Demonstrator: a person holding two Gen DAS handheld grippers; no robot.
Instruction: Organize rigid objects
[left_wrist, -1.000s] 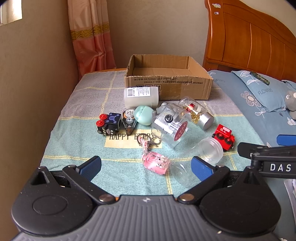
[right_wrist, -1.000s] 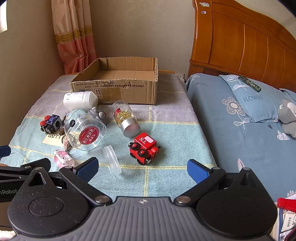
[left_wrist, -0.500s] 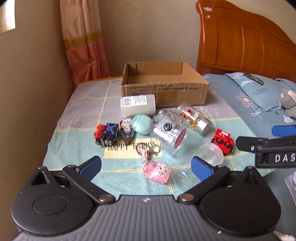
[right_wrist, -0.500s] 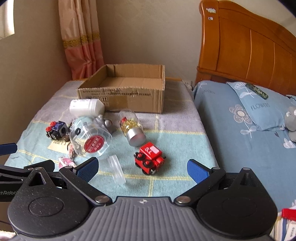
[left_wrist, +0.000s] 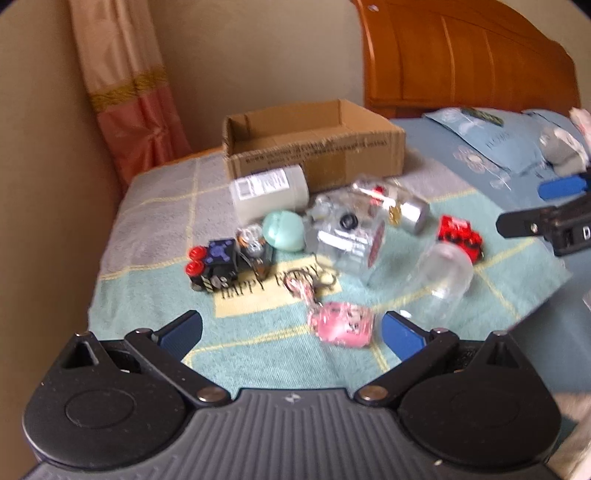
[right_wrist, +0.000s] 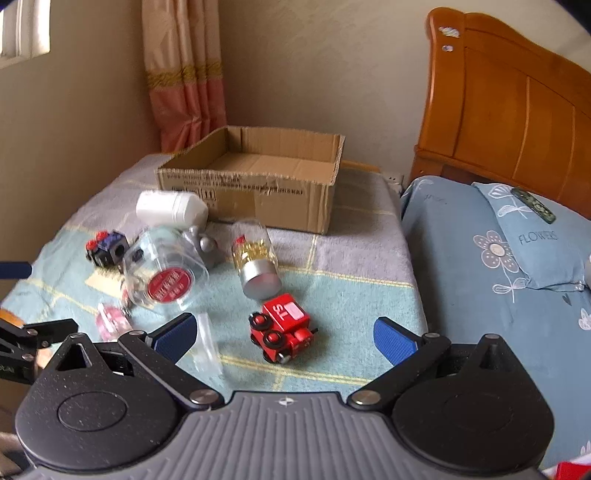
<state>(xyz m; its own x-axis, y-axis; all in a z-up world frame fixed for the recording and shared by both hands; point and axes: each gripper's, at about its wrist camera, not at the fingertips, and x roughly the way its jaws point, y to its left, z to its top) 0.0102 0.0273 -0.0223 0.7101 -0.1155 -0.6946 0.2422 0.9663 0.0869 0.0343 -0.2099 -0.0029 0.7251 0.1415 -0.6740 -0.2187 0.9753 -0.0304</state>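
An open cardboard box stands at the back of a towel-covered table. In front of it lie a white bottle, a clear jar with a red label, a capsule bottle with a silver cap, a red toy train, a small clear jar, a pink keychain, a mint egg and a black toy cube. My left gripper is open above the near edge. My right gripper is open around the train's near side.
A bed with a blue sheet and pillow lies to the right, its wooden headboard behind. A wall and a pink curtain stand at the left and back. The table's near edge lies just below both grippers.
Both grippers have drawn back and tilted up and leftward, so the objects sit lower and smaller in view. Both stay open. Nothing on the table has moved.
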